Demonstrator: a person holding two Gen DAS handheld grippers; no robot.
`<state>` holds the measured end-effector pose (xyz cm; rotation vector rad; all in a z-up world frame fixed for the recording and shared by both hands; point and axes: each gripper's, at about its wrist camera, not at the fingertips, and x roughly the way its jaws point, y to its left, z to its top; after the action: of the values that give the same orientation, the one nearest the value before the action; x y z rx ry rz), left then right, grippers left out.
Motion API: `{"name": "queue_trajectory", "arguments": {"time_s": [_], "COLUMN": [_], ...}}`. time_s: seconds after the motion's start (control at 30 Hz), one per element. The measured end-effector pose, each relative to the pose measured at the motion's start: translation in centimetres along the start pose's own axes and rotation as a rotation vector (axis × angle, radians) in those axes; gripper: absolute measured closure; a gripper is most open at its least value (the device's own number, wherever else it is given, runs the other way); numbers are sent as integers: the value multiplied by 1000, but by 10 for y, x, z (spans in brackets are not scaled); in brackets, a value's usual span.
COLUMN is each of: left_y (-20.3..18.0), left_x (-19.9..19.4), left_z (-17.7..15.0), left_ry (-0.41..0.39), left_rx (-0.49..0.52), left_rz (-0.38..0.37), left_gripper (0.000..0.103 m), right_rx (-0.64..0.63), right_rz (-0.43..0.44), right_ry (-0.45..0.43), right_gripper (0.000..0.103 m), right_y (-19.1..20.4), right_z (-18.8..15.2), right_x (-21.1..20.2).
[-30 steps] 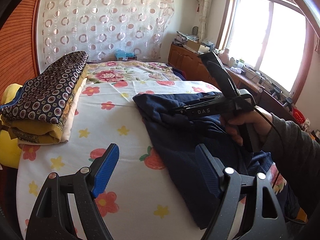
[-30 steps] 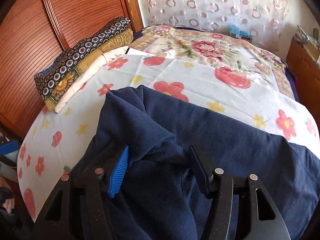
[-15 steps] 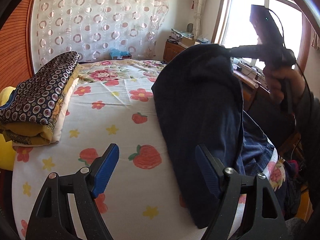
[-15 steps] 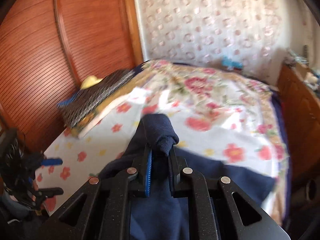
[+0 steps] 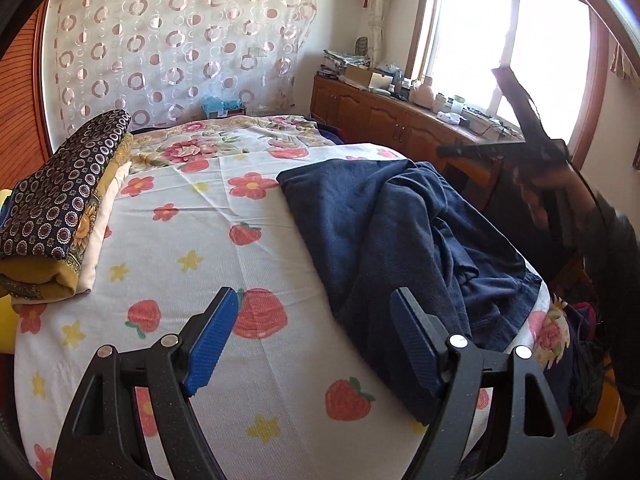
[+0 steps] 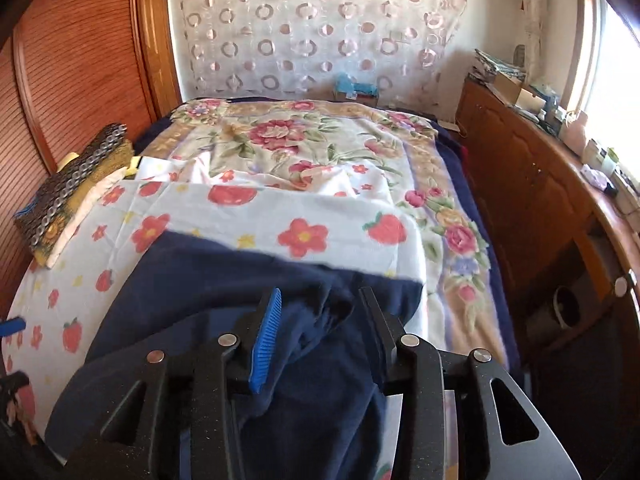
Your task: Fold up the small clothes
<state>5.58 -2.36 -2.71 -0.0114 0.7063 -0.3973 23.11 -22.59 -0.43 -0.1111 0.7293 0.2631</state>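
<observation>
The navy garment (image 5: 400,232) lies rumpled on the right half of the bed (image 5: 200,248), barely folded with most folds left, while the left gripper (image 5: 316,340) hangs wide apart over it and the right gripper (image 6: 320,332) is opening, fingers clear of cloth.

A navy blue garment (image 5: 400,232) lies at lower right on a white sheet (image 5: 168,240) printed with red flowers, strawberries and yellow stars; blue-padded black grippers (image 5: 308,344) frame the foreground.
</observation>
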Motion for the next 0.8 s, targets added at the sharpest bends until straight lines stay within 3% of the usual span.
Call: {"name": "queue_trajectory", "arguments": {"time_s": [0.17,0.33,0.5,0.6,0.8], "left_y": [-3,-5,-9,-11,-12], "left_x": [-1,4,5,8,9], "left_z": [2,3,1,-1,-3], "left_ry": [-17,-7,0,8,15], "left_rx": [1,-1,9,11,14], "left_rz": [1,-2,-6,-12,-18], "left_gripper": [24,24,24,24,24], "right_rx": [-27,-14,-22,46,138], "right_rz": [54,169,135,119,179], "right_ry": [-16,-5,23,25,20], "right_gripper": [58,58,57,45,32], "right_y": [31,54,65,51,40], "right_z": [-64,-115,-129,-126,-134], "right_x": [-20,-24,-8,-4,-8]}}
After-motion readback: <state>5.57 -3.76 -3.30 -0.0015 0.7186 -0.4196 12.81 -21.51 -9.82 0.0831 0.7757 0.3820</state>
